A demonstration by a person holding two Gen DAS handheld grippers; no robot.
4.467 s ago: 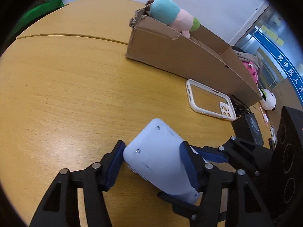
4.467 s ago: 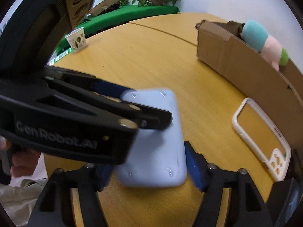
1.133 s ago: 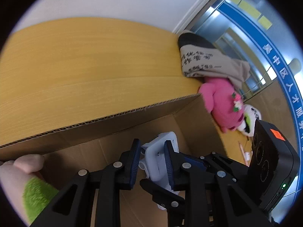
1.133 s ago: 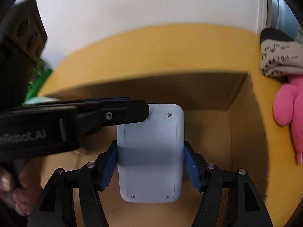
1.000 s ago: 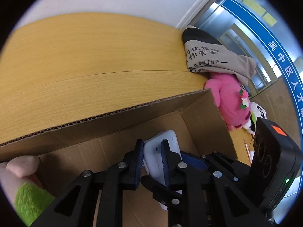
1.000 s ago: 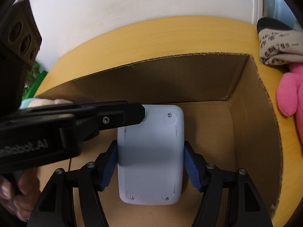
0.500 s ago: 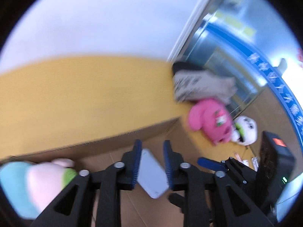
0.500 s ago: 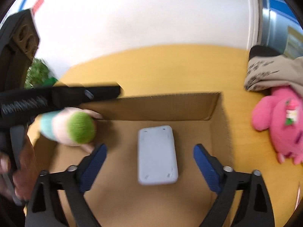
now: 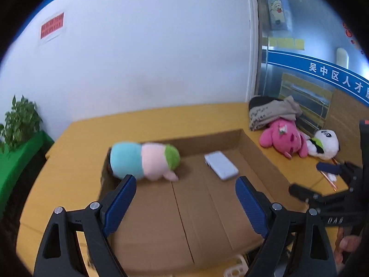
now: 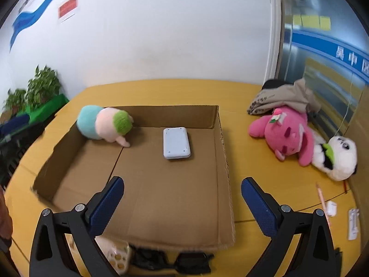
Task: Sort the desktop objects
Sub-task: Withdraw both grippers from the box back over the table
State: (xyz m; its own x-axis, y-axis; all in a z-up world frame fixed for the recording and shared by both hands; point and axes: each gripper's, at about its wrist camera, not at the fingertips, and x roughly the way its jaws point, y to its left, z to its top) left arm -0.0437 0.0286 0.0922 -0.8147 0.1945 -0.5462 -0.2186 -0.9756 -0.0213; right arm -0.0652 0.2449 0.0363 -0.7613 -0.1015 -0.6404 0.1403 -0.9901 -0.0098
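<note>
At the far left, potted plants (image 10: 43, 85) stand on a green ledge (image 10: 47, 107) against a white wall (image 10: 161, 34) that carries a red sign (image 10: 67, 7) and a blue stripe. A yellow wooden table (image 10: 161, 87) fills the middle of the room. On it sits a shallow cardboard box (image 10: 221, 143), open at the top. In the box's far left corner lies a soft toy (image 10: 103, 123) in teal, pink and green, leaning on the box wall. To its right, apart from the toy, a pale blue-white device (image 10: 176, 146) lies flat on the box floor, screw side up.

The left gripper (image 9: 184, 198) hangs above the near part of the box, jaws wide apart and holding nothing. The right gripper (image 10: 182, 205) is likewise spread wide and empty, above the box's near edge. A white phone case (image 10: 117, 257) and dark cables lie on the table just below that edge.

Right of the box, on the bare tabletop, a pink plush (image 10: 286, 133) lies touching a white panda plush (image 10: 336, 157), with a folded grey cloth (image 10: 281, 99) just behind them. Pens and small white items lie nearer. Behind is a glass partition (image 10: 322, 53) with a blue band of Chinese characters.
</note>
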